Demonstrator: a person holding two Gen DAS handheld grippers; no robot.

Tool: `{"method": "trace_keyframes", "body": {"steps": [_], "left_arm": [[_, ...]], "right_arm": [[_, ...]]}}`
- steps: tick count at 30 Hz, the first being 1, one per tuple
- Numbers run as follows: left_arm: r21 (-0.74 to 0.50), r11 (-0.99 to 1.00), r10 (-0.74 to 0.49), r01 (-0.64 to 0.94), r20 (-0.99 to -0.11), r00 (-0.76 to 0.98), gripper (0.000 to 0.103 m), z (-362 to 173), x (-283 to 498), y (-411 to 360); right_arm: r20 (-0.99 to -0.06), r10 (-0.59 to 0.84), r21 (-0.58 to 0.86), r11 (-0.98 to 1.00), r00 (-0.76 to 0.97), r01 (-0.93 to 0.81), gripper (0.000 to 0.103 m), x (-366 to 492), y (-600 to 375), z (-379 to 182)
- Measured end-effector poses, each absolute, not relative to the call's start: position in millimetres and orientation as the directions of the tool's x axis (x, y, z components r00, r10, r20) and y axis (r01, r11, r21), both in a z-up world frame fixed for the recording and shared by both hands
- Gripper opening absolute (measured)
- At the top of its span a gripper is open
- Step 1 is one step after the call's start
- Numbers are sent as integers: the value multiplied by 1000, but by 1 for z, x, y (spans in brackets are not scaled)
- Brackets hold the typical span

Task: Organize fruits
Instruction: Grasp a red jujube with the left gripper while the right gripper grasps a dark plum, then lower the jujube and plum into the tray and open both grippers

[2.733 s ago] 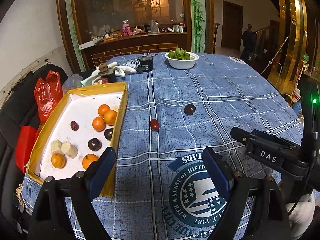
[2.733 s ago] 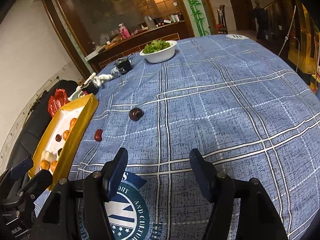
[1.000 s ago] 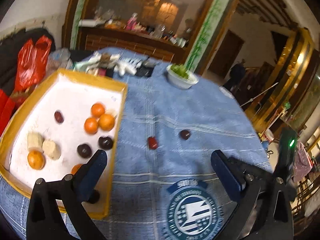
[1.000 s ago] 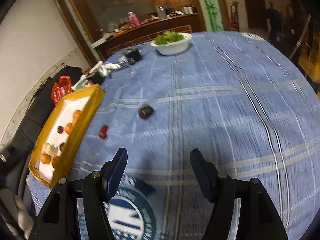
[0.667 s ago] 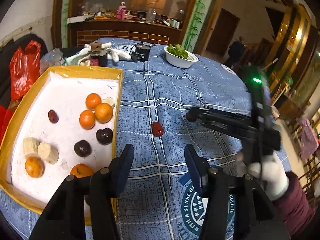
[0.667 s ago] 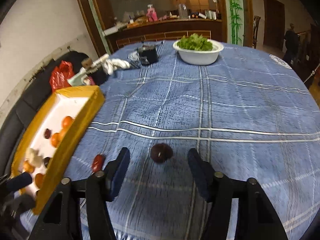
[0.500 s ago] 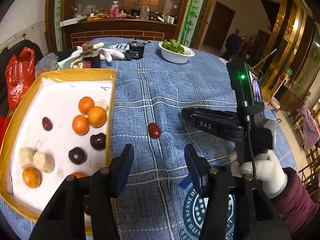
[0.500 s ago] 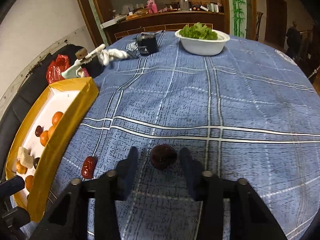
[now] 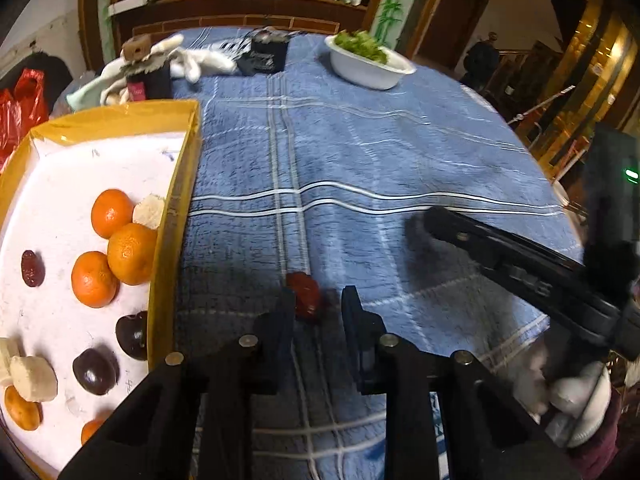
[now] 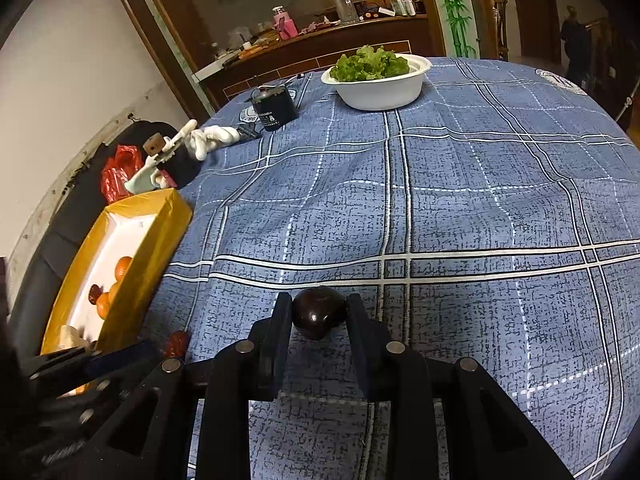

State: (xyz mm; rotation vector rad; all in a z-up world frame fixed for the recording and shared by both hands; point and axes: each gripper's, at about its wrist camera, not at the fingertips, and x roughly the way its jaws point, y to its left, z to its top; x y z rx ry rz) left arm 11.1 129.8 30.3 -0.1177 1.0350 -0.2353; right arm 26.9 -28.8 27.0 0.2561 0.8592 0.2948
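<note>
Right claw (image 10: 319, 316) is clamped on a dark plum (image 10: 319, 311), both fingers touching its sides, low over the blue checked tabletop (image 10: 460, 216). Left claw (image 9: 318, 312) brackets a red date (image 9: 306, 294) lying on the cloth; the left finger touches it, the right finger stands slightly apart. Yellow-rimmed tray (image 9: 182, 184) to the left holds oranges (image 9: 130, 253), plums (image 9: 94, 370), another date (image 9: 32, 268) and pale fruit pieces.

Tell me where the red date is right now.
In the left wrist view, the red date lies on the blue tablecloth between the left hand-held gripper fingers, just right of the yellow tray.
</note>
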Motion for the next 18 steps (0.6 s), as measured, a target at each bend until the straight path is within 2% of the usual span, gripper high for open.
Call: {"method": "trace_keyframes", "body": {"steps": [6, 10, 18], "left_arm": [[-169, 977, -213, 134, -849, 484, 22, 18, 14, 124], [-158, 978, -205, 135, -837, 507, 19, 20, 11, 123], [-256, 963, -254, 85, -753, 606, 19, 61, -15, 155]], "right_arm": [[-696, 365, 346, 925, 618, -157, 30, 26, -29, 29], [-697, 358, 339, 928, 621, -154, 30, 25, -29, 28], [-662, 371, 341, 923, 651, -179, 30, 19, -28, 37]]}}
